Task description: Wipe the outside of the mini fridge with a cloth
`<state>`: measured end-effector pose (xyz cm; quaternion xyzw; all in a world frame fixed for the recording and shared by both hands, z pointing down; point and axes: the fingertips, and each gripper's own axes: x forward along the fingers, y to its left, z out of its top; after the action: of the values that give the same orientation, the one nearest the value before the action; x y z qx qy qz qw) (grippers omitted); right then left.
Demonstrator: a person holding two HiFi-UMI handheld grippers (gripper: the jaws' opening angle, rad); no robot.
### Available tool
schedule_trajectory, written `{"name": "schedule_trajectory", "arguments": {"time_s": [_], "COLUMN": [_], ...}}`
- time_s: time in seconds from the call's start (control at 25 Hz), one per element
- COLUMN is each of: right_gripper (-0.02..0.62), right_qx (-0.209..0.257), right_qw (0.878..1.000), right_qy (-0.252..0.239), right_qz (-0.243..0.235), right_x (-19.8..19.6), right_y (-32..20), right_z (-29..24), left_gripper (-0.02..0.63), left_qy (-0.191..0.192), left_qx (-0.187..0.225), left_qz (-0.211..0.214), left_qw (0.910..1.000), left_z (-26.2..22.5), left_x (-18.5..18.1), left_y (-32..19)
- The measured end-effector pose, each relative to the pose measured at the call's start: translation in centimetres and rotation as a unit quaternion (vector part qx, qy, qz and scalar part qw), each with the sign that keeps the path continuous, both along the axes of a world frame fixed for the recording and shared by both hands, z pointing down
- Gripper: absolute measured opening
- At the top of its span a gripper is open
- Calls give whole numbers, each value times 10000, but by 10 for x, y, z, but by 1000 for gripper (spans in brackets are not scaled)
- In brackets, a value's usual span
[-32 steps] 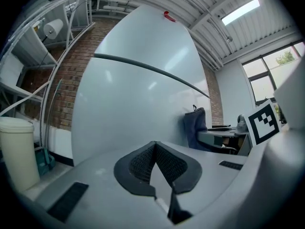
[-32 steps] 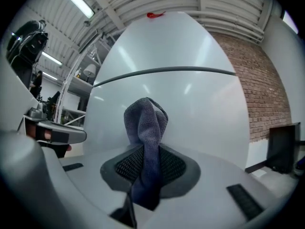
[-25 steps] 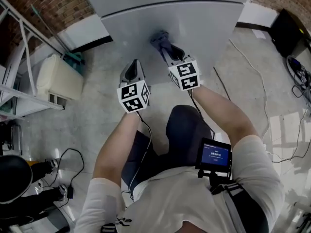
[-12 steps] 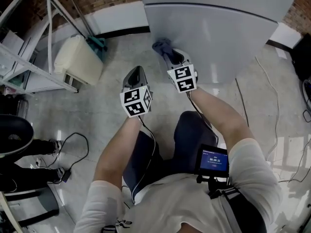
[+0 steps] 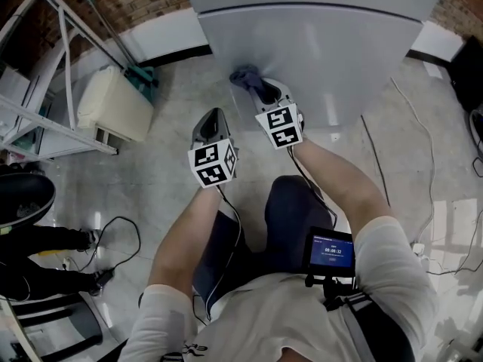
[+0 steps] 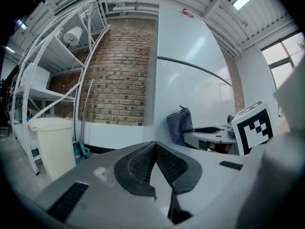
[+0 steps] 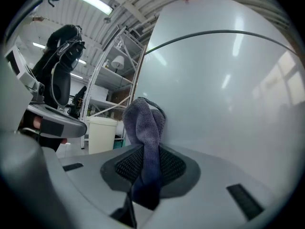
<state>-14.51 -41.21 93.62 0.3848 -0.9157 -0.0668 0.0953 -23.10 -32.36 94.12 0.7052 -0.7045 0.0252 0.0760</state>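
Both forearms reach forward from the person's body. The right gripper (image 5: 262, 90) leads, its jaws clamped on a cloth (image 5: 244, 75). The bunched top of the cloth lies against the face of the fridge (image 5: 324, 44), below the seam and near the left edge. The cloth is grey-blue and knit-textured, looped over above the jaws, with a darker strip running down between the pads. The left gripper (image 5: 210, 121) is just left of the right one and set back from the fridge, jaws together on nothing. The fridge is pale grey and glossy, with a dark seam between two doors. A pale bin (image 5: 113, 108) stands left of the left gripper.
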Motion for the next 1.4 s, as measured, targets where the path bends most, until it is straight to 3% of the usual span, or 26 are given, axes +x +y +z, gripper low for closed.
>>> {"name": "schedule_trajectory", "arguments": {"time_s": [0.56,0.92,1.16,1.4], "right_gripper": [86,86,86,86], "right_qx": [67,-151,-348,-436], "right_qw": [9961,9818,9666,9624], "right_qy": [18,-130,-315,-394], "right_qz": [881,1887,2521,2652], "right_x": [151,288,362,377], "right_y": [-29,-60,-76,-79], "right_z": [5,22,32,37], "left_gripper": [5,5,4,5], "left_qy": [-22,-83,-157,-183], "left_qx": [-33,-172,-233,-217], "left_qz": [946,1422,1553,1502], "left_qw": [9955,9896,9875,9883], "left_z": [7,23,31,30], "left_x": [128,211,236,237], "left_y": [-52,-73,-73,-75]}}
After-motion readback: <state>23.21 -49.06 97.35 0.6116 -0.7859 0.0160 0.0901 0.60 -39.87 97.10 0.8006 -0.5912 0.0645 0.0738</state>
